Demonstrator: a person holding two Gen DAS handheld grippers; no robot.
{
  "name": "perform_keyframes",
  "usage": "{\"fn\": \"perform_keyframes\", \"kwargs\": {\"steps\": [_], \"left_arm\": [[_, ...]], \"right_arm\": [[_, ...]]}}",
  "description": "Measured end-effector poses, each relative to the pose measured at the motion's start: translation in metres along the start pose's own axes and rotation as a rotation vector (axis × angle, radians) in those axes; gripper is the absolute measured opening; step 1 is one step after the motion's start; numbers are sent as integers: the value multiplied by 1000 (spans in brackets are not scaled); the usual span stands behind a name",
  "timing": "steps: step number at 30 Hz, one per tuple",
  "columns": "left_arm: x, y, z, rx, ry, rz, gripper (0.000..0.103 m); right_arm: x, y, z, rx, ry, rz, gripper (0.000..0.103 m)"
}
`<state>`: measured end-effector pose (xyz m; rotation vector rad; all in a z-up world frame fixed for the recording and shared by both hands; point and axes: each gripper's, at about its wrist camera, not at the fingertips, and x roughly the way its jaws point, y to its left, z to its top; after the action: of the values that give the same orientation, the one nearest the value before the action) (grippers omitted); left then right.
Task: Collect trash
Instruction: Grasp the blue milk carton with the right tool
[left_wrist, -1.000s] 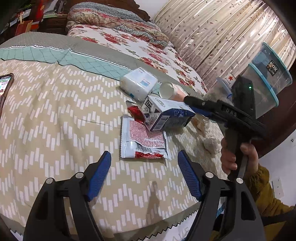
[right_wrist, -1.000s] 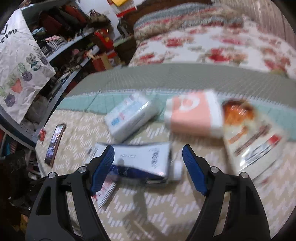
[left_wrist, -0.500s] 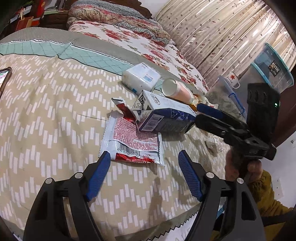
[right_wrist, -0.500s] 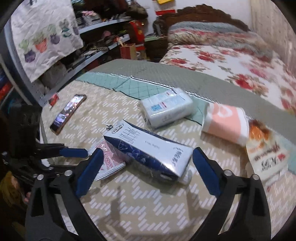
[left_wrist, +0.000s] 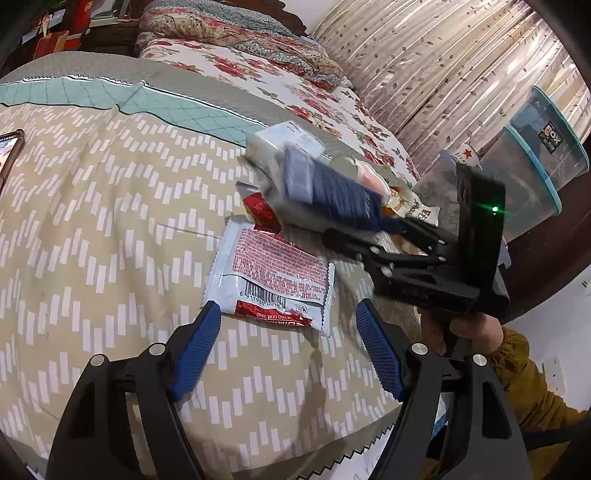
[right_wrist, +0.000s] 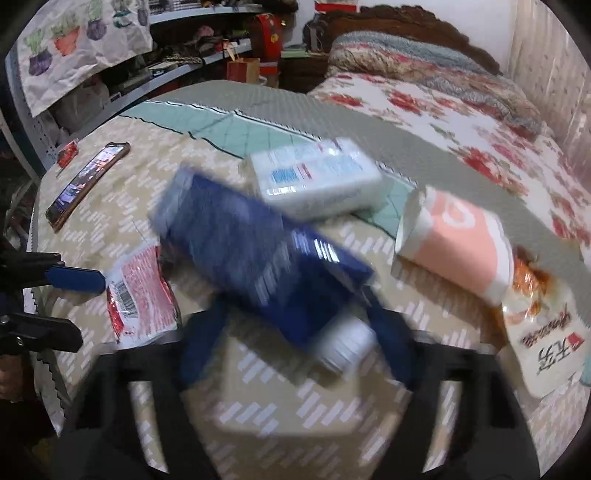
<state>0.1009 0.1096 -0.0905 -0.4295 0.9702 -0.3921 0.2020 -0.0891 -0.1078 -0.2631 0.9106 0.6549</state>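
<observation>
A blue milk carton (right_wrist: 258, 251) with a white cap lies tilted on the patterned bedspread (left_wrist: 92, 221). My right gripper (right_wrist: 295, 314) is closing on its cap end, and the blurred pads seem to press on it. In the left wrist view the carton (left_wrist: 332, 188) sticks up from the right gripper (left_wrist: 369, 227). A red and white snack wrapper (left_wrist: 273, 273) lies flat just beyond my left gripper (left_wrist: 288, 306), which is open and holds nothing. That wrapper (right_wrist: 140, 295) also shows in the right wrist view, by the left gripper's blue fingers (right_wrist: 74, 275).
Behind the carton lie a white tissue pack (right_wrist: 317, 181), a pink paper cup (right_wrist: 461, 251) on its side and an orange snack bag (right_wrist: 543, 332). A phone (right_wrist: 86, 182) rests at the bed's left. Clear plastic tubs (left_wrist: 535, 166) stand beyond the bed's right edge.
The right gripper has come down around the carton's cap end and narrowed its jaws. The carton has rolled and tilted, blue side now up. The left gripper has barely moved.
</observation>
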Motion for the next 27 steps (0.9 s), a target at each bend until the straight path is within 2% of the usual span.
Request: {"fn": "perform_keyframes", "kwargs": {"steps": [1, 2, 7, 9, 10, 12, 14, 16, 19, 22, 24, 25, 27], "left_arm": [[0, 0, 0, 0, 1, 0, 72], [0, 0, 0, -1, 1, -1, 72], [1, 0, 1, -4, 0, -1, 72], [1, 1, 1, -4, 0, 0, 72], [1, 1, 2, -5, 0, -1, 72], [1, 1, 2, -4, 0, -2, 72], [0, 3, 3, -4, 1, -5, 74], [0, 3, 3, -1, 1, -5, 74], [0, 4, 3, -6, -1, -6, 75], [-3, 6, 3, -12, -5, -1, 76], [-5, 8, 3, -14, -7, 4, 76], [-6, 9, 3, -14, -8, 7, 76], [-8, 11, 5, -14, -11, 14, 81]], "right_arm": [[0, -3, -2, 23, 9, 17, 50], [-1, -4, -3, 39, 7, 27, 49], [-18, 16, -17, -5, -17, 85, 50], [-25, 22, -21, -29, -26, 92, 60], [-30, 22, -22, -33, -38, 82, 68], [-37, 19, -19, -26, -64, 65, 75], [-45, 14, -12, -11, -97, 52, 86], [-48, 9, -2, -12, -117, 35, 91], [-33, 7, 13, -15, -81, 65, 91], [-8, 7, 22, 0, -33, 67, 91], [2, 8, 22, 5, -12, 68, 75], [6, 9, 21, 18, 5, 97, 59], [2, 7, 17, 58, -2, 92, 56]]}}
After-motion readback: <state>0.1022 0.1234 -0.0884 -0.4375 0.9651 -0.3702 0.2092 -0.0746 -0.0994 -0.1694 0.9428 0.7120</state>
